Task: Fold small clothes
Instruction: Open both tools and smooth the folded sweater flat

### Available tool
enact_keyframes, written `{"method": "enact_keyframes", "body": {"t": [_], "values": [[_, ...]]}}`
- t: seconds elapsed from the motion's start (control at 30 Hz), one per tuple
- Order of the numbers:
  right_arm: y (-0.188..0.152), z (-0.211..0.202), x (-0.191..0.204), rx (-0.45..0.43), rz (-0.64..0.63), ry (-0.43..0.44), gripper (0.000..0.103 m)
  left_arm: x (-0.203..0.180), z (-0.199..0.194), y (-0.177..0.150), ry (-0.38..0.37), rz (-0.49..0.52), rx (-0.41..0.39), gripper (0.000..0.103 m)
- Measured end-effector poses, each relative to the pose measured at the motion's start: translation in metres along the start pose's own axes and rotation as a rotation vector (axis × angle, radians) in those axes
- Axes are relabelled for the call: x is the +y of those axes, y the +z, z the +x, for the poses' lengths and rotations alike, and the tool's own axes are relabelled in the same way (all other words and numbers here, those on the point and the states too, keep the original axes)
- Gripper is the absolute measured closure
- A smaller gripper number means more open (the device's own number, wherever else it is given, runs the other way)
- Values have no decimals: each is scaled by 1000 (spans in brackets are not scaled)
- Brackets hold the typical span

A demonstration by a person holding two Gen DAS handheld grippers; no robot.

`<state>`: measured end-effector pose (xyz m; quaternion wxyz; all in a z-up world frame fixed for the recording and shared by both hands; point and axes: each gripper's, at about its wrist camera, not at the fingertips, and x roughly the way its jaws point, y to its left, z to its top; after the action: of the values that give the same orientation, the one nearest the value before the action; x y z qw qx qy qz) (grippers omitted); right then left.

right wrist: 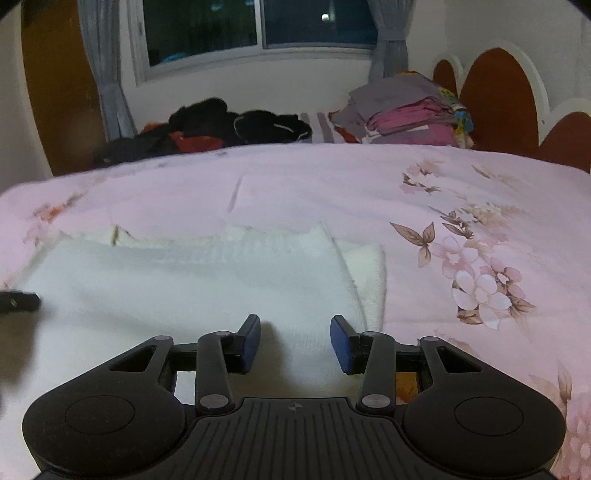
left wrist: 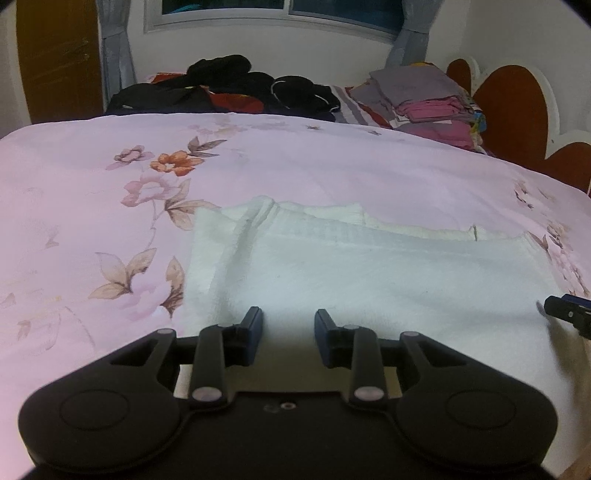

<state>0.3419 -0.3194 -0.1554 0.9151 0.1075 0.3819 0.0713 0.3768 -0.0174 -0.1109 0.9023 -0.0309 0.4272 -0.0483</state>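
A white garment (left wrist: 369, 273) lies partly folded on the pink floral bedspread (left wrist: 92, 229), a folded layer on top and a ridge along its left side. My left gripper (left wrist: 288, 317) is open and empty, hovering just over the garment's near left part. The tip of the right gripper (left wrist: 569, 314) shows at the right edge. In the right wrist view the same white garment (right wrist: 192, 280) lies on the bedspread (right wrist: 461, 206). My right gripper (right wrist: 295, 325) is open and empty over its near right corner. The left gripper's tip (right wrist: 18, 301) shows at the left edge.
At the far side of the bed lie a heap of dark clothes (left wrist: 229, 88) and a stack of folded grey and pink clothes (left wrist: 424, 99). A red-brown scalloped headboard (left wrist: 517, 110) stands at the right. A window with curtains (right wrist: 258, 29) is behind.
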Motion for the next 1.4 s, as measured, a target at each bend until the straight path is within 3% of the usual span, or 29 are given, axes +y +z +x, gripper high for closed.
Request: {"method": "enact_keyframes", "body": {"t": [0.3,0.47,0.7,0.87,1.03,1.1,1.23,1.4], "values": [[-8,-17,53,13,-53,152,60,-21,-27,-16,-49,19,-7,69],[-28,-15,74,54,-70,193,60,-22,-23,-37,-34,38,23,68],[-44,-14,54,72,-74,108,60,-4,-26,-50,-24,34,33,67],[-54,-31,24,68,-4,30,60,6,-39,-59,-19,32,38,68],[-64,-39,33,75,-56,-24,60,6,-46,-68,-14,63,39,66],[-62,-49,31,56,-16,-16,60,7,-49,-68,-15,63,39,66],[-73,-47,34,87,-63,-59,60,8,-60,-69,-23,40,45,66],[-68,-67,43,55,-23,-17,60,-6,-77,-76,-74,59,35,63]]}}
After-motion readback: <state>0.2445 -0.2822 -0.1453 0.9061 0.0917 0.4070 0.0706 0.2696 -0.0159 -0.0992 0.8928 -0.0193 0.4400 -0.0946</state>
